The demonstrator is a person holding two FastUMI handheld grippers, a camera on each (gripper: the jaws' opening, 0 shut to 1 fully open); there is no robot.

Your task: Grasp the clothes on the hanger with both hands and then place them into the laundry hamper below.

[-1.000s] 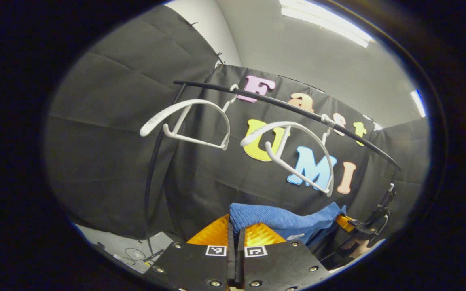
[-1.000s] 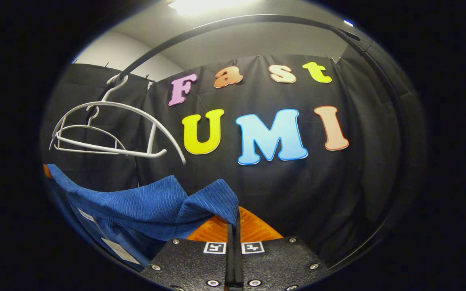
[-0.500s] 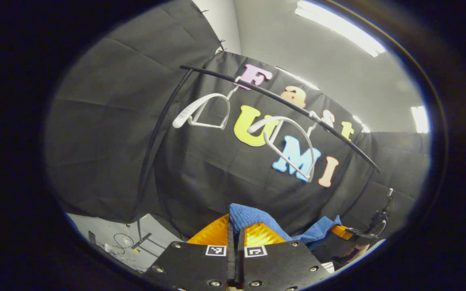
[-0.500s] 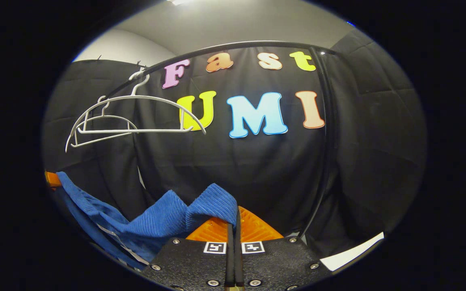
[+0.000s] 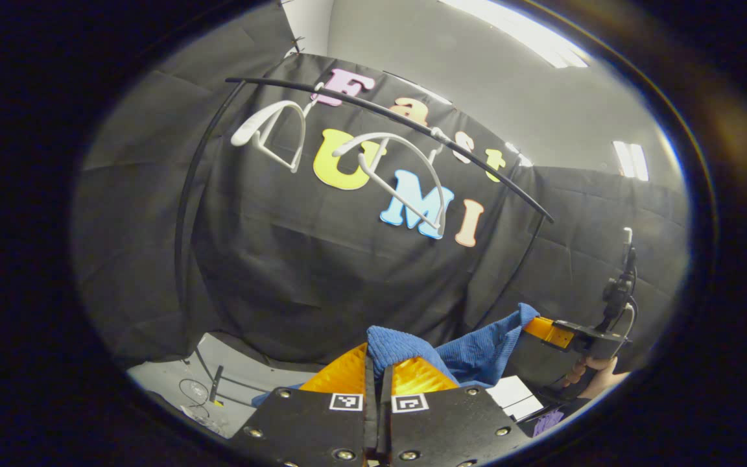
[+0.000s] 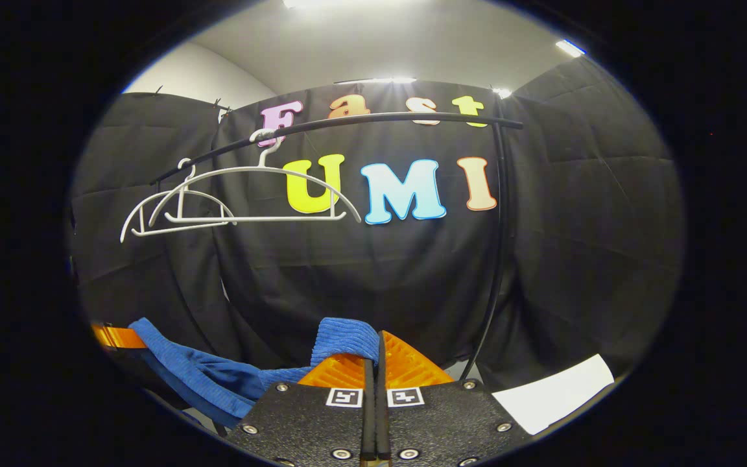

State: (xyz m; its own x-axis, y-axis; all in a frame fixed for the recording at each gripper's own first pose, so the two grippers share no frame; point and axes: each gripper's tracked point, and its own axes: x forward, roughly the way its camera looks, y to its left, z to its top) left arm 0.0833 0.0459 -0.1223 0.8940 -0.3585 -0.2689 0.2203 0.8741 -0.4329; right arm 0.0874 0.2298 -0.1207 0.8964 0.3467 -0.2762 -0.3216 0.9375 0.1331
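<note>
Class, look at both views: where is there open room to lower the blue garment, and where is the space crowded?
Open room: below the two white hangers, in front of the black cloth wall, between the rack's uprights. Crowded: up along the black rail, where the hangers hang close together. The blue garment spans between the left tongs and right tongs.

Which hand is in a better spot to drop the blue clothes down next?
Neither clearly; probably both together. Left gripper and right gripper each have jaws shut on one end of the blue clothes, sagging between them below the hangers.
</note>
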